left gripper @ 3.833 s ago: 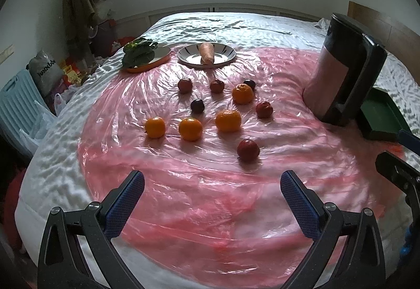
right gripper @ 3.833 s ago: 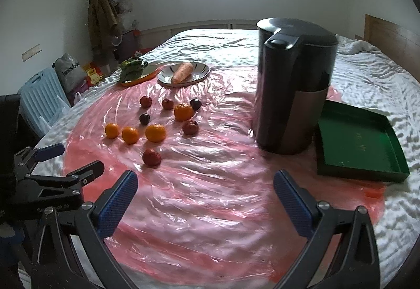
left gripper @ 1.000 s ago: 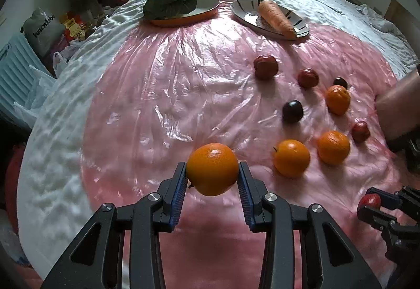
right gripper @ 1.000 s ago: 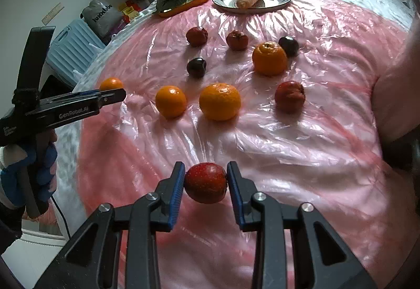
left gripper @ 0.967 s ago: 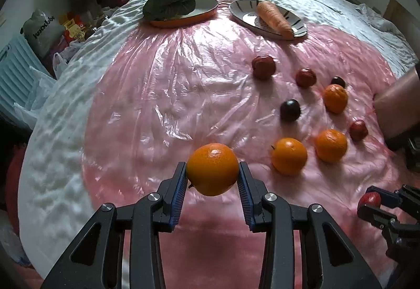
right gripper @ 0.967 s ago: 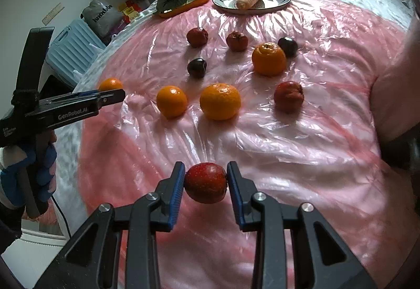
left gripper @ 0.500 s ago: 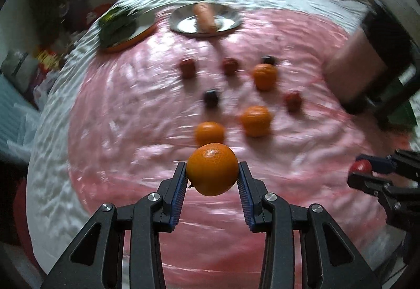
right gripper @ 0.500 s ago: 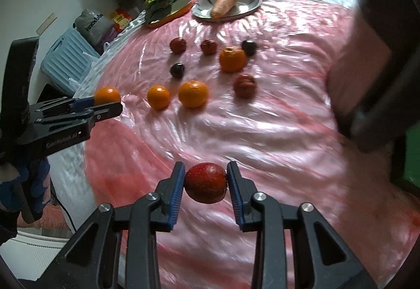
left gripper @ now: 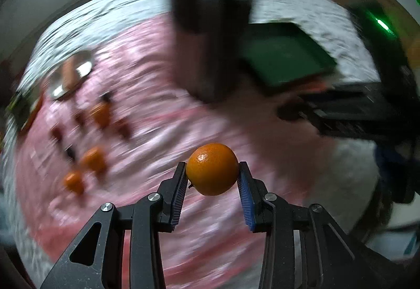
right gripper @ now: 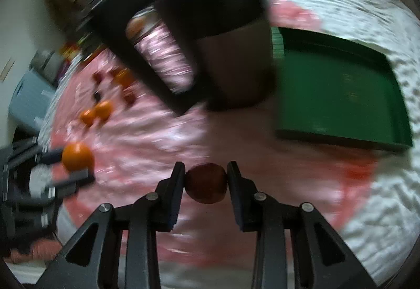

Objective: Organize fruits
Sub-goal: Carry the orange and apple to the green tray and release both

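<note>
My left gripper [left gripper: 212,173] is shut on an orange [left gripper: 212,168], held above the pink plastic sheet [left gripper: 157,136]. My right gripper [right gripper: 206,178] is shut on a dark red fruit [right gripper: 206,183]. The green tray [right gripper: 338,94] lies ahead and to the right of the right gripper; in the left wrist view the green tray [left gripper: 283,60] sits behind the black kettle. Several oranges and dark fruits [left gripper: 89,136] remain on the sheet at the left, blurred. In the right wrist view the left gripper [right gripper: 71,165] with its orange [right gripper: 77,156] shows at the left edge.
A tall black kettle [right gripper: 199,34] stands between the loose fruit and the tray, close ahead of both grippers. A plate with a carrot [left gripper: 71,73] lies far left. The right gripper's body [left gripper: 354,110] crosses the right side of the left wrist view. Both pictures are motion-blurred.
Both grippers have swung right across the bed, away from the loose fruit and toward the kettle and green tray, each still holding its fruit. Both views have rolled.
</note>
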